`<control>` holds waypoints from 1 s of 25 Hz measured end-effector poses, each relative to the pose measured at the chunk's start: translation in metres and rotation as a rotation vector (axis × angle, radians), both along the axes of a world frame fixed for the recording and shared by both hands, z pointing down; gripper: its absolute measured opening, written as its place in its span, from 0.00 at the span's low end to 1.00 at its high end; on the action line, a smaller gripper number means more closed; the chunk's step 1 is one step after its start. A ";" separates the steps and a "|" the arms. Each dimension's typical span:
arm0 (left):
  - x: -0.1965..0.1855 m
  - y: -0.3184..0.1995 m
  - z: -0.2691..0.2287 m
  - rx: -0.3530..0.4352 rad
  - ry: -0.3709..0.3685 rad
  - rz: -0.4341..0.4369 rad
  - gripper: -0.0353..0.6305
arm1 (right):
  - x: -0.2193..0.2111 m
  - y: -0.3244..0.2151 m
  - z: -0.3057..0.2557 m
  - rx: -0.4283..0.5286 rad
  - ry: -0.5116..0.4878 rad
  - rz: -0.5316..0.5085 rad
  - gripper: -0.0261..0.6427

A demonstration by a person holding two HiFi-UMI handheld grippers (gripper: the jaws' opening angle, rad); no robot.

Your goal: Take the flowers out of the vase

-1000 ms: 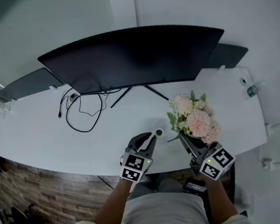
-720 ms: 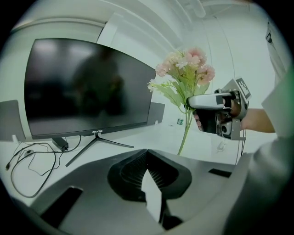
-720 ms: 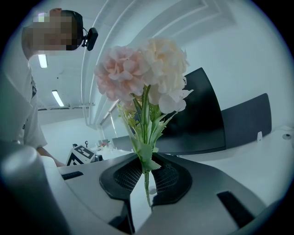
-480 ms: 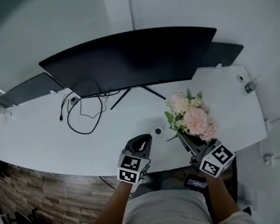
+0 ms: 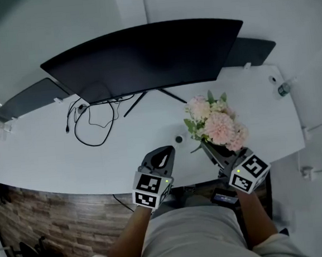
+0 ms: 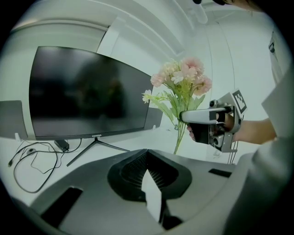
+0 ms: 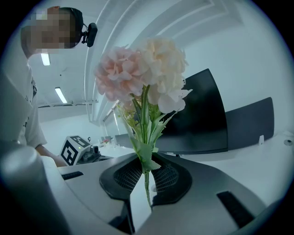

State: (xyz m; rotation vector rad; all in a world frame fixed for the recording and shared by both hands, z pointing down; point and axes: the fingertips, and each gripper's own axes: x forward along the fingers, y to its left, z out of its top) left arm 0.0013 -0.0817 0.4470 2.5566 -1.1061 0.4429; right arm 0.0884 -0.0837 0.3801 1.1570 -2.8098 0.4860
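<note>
Firmly clamped, flowers (image 7: 146, 73) in right hand-held gripper (image 7: 146, 170), blooms above

An office desk, by the look of it.
Beyond my fingers (image 5: 162, 157) a wide curved monitor (image 5: 144, 59) stands on a long white desk (image 5: 40, 158), loose cables (image 5: 90, 124) trail off to their left, more dark screens (image 5: 27, 100) sit at either side, and strip lights (image 7: 60, 95) run overhead.

right gripper (image 7: 146, 172): grey plastic jaws with ribbed black pads, clamped on green stems
flowers (image 7: 147, 69): pink and cream artificial bouquet, stood upright toward 12 o'clock
monitor (image 7: 202, 124): curved black screen, at 3 o'clock
</note>
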 end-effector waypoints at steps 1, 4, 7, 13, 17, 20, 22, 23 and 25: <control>0.001 0.000 -0.005 0.004 0.009 -0.001 0.06 | 0.000 0.000 -0.001 0.001 0.002 -0.002 0.15; 0.000 0.001 -0.018 0.010 0.036 -0.012 0.06 | 0.000 0.002 -0.003 0.008 0.002 -0.003 0.15; -0.005 -0.001 -0.025 0.012 0.044 -0.024 0.06 | -0.001 0.002 -0.004 0.009 -0.001 -0.002 0.15; -0.010 -0.001 -0.027 0.013 0.031 -0.025 0.06 | -0.001 0.002 -0.006 0.010 -0.003 0.004 0.15; -0.010 0.000 -0.028 0.014 0.023 -0.014 0.06 | 0.001 0.002 -0.007 0.014 -0.006 0.017 0.15; -0.009 -0.001 -0.030 0.018 0.022 -0.010 0.06 | 0.004 0.002 -0.007 0.014 -0.007 0.024 0.15; -0.008 -0.001 -0.030 0.019 0.022 -0.007 0.06 | 0.005 0.001 -0.006 0.014 -0.007 0.027 0.15; -0.008 -0.001 -0.029 0.016 0.023 -0.005 0.06 | 0.006 0.001 -0.006 0.015 -0.007 0.029 0.15; -0.006 -0.001 -0.028 0.009 0.026 -0.003 0.06 | 0.009 0.002 -0.006 0.016 -0.007 0.034 0.15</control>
